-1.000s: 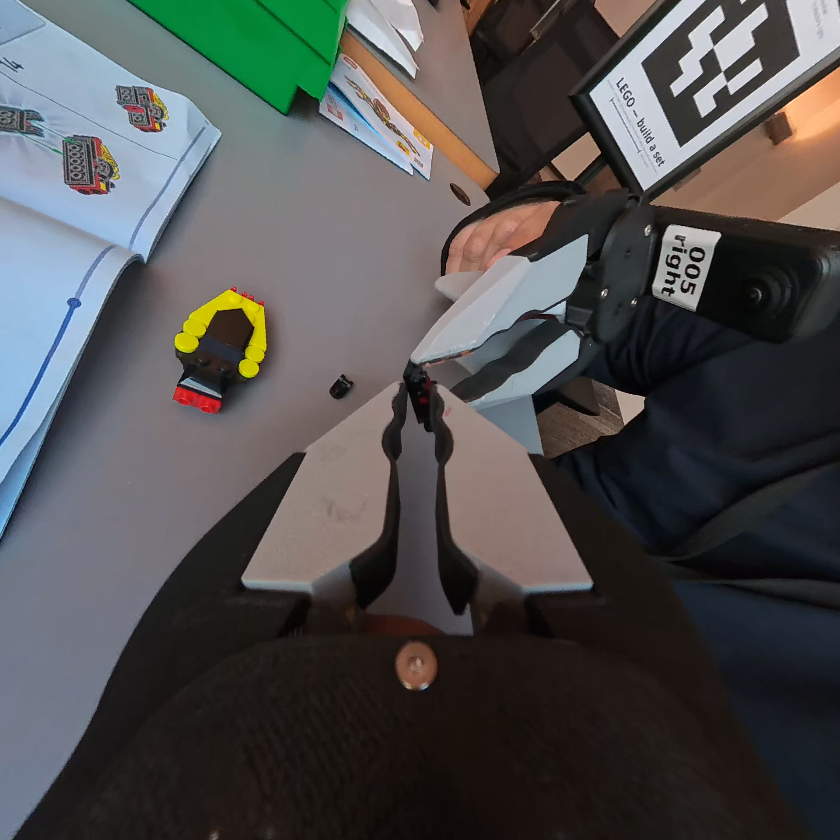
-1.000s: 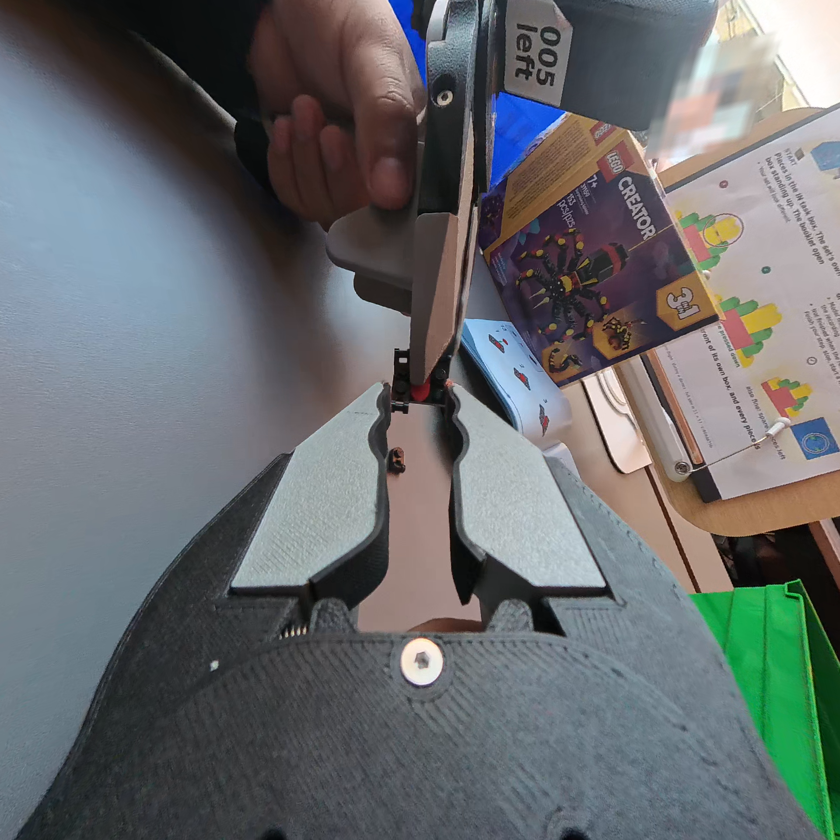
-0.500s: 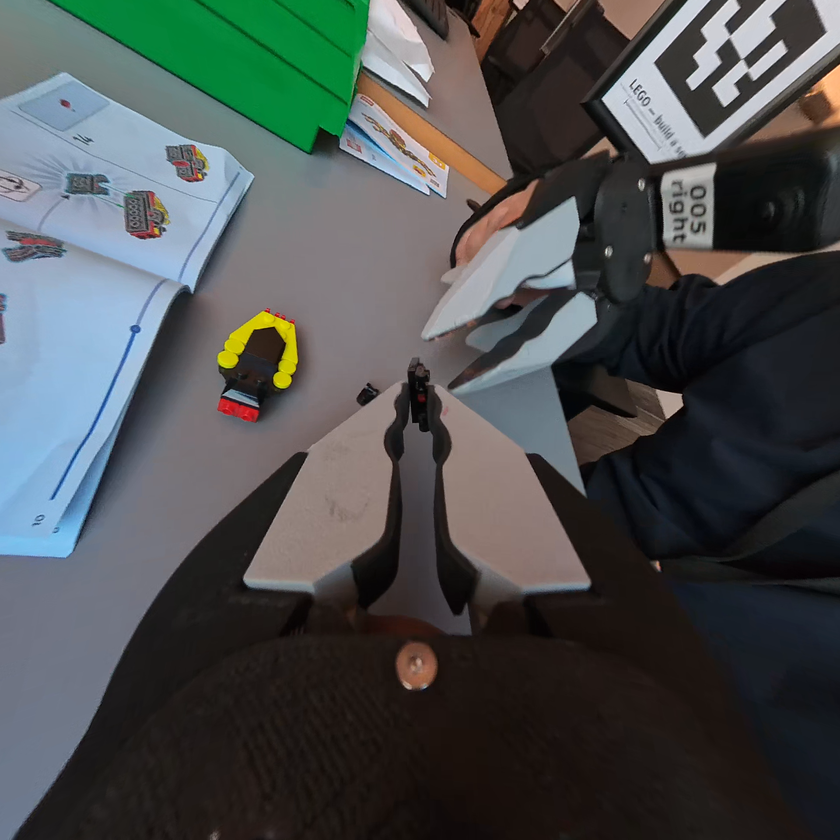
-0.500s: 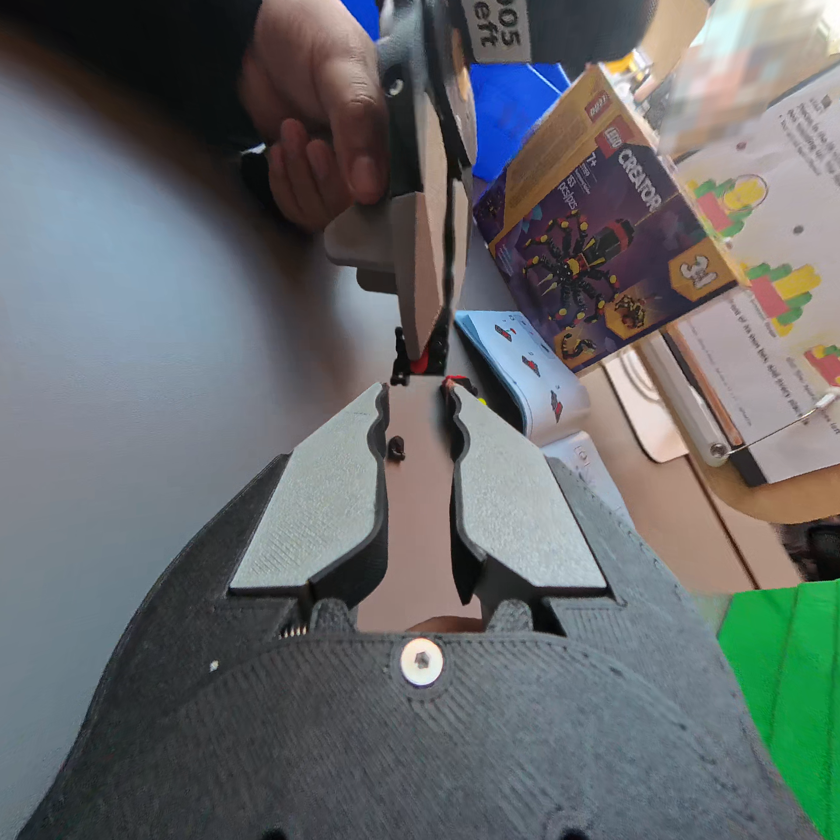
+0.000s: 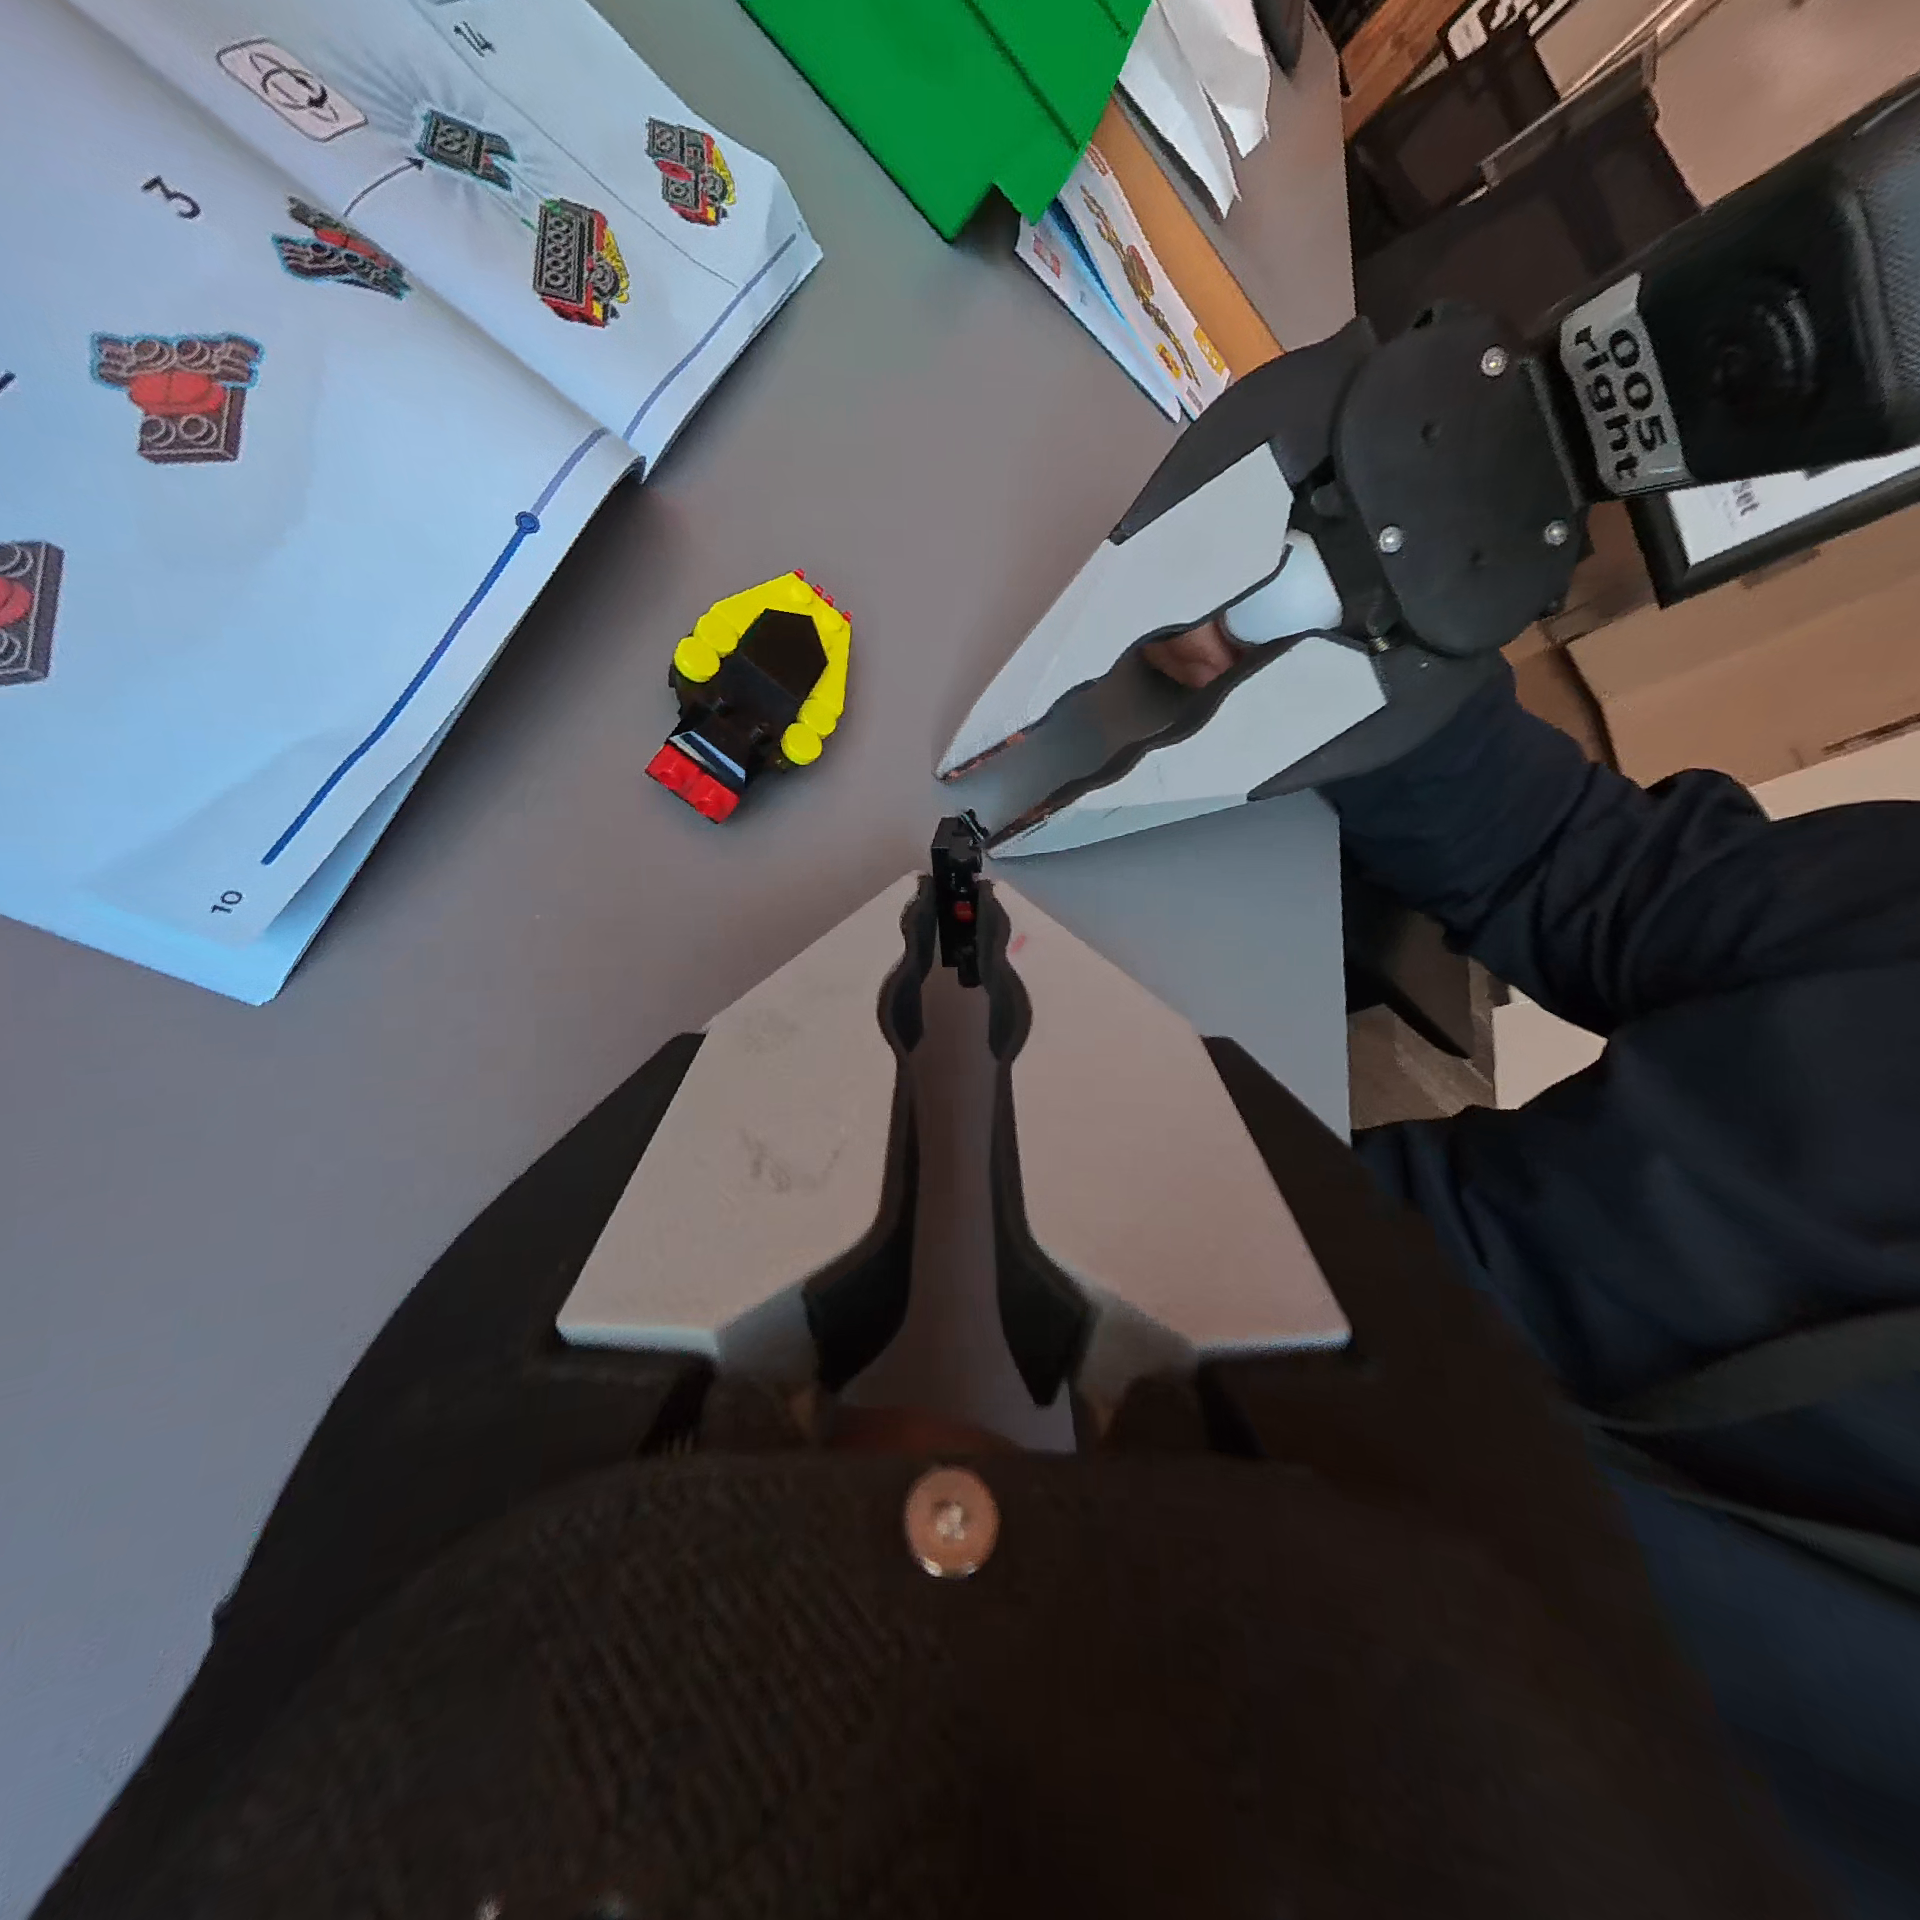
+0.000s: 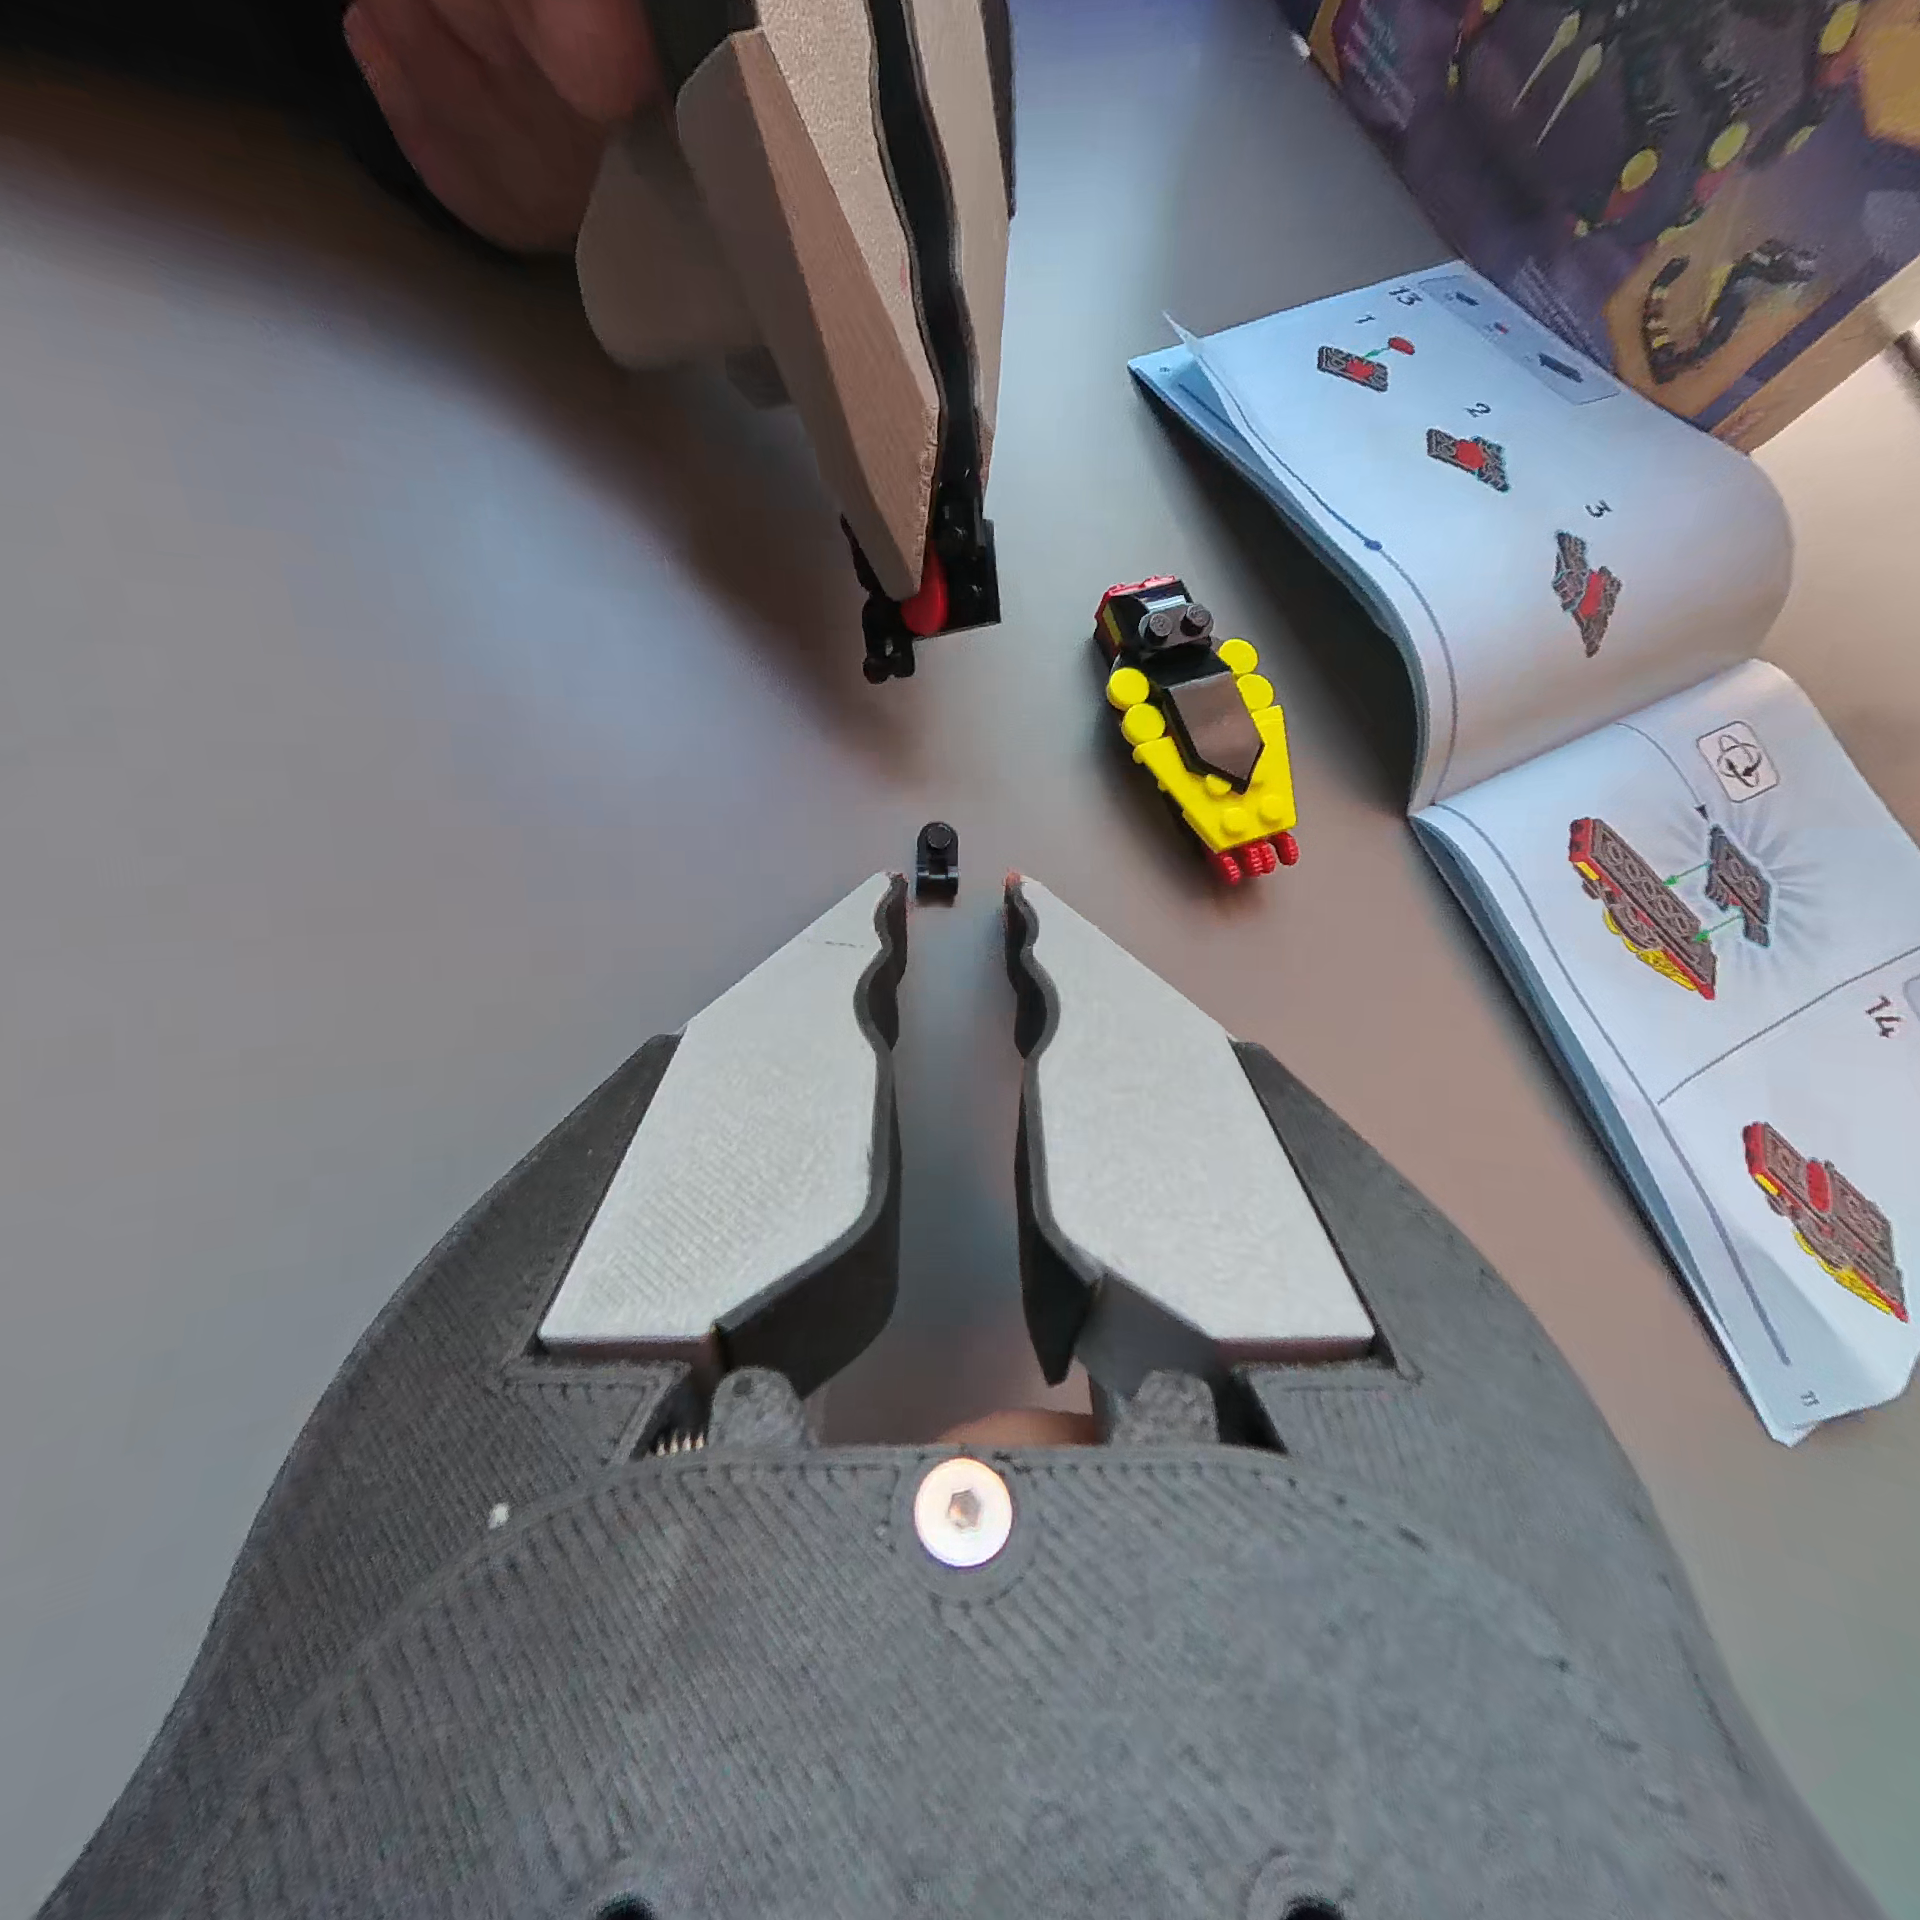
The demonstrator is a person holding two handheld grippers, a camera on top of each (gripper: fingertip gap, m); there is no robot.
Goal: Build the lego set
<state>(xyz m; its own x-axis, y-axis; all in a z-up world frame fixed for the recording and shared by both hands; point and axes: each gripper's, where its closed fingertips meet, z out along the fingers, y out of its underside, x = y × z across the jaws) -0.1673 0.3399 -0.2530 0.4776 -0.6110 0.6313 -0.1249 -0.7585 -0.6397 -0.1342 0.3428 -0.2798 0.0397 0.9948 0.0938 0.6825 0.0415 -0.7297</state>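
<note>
My left gripper (image 5: 956, 899) is shut on a small black assembly with a red stud (image 5: 954, 883) and holds it above the grey table (image 5: 260, 1195). In the right wrist view the left gripper (image 6: 935, 608) comes down from the top with that assembly (image 6: 971, 566). My right gripper (image 6: 951, 883) is open and empty, its tips just short of a tiny black piece (image 6: 935, 860) lying on the table. In the left wrist view the right gripper (image 5: 966, 808) is close beside the held assembly. A yellow, black and red model (image 5: 764, 691) (image 6: 1205, 727) lies nearby.
An open instruction booklet (image 5: 312, 468) (image 6: 1558, 727) lies beyond the model. A green box (image 5: 956, 94) and leaflets (image 5: 1132, 270) sit at the table's far edge. The set's purple box (image 6: 1610, 156) stands behind the booklet. The table edge (image 5: 1340, 935) is by the right arm. Left tips to right tips: about 5 cm.
The right gripper has drawn back from the assembly held in the left gripper and dropped toward the tiny black piece on the table. The left gripper keeps its hold.
</note>
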